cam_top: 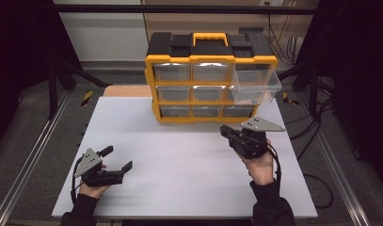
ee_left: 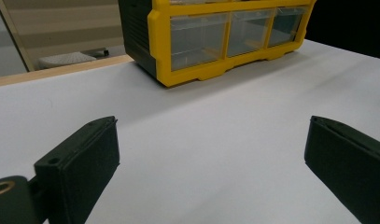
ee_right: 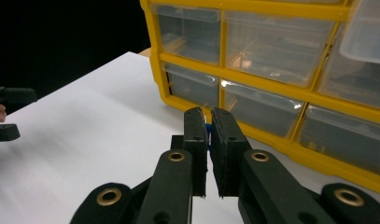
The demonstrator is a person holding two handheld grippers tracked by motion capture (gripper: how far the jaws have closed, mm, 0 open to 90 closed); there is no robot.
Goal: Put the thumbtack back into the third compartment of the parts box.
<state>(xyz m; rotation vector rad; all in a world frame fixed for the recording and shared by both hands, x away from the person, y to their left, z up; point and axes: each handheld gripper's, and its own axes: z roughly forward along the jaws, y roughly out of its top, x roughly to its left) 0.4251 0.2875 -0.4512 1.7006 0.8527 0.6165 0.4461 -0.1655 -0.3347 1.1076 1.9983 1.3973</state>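
1. I am keeping the jaws of my right gripper (ee_right: 207, 122) pressed nearly together, clamping a small blue thing (ee_right: 207, 135); only a sliver of it is showing between the pads, too little to tell what it is.
2. I am holding that gripper (cam_top: 229, 133) above the white table top (cam_top: 179, 155), just in front of the yellow and black plastic drawer cabinet (cam_top: 205, 82) with clear drawers.
3. The cabinet's top right clear drawer (cam_top: 256, 81) is standing pulled out over the table, above and beyond my right gripper.
4. I am holding my left gripper (cam_top: 117, 158) low near the table's front left corner, its jaws standing wide apart with nothing between them (ee_left: 211, 154), well apart from the cabinet (ee_left: 215, 37).
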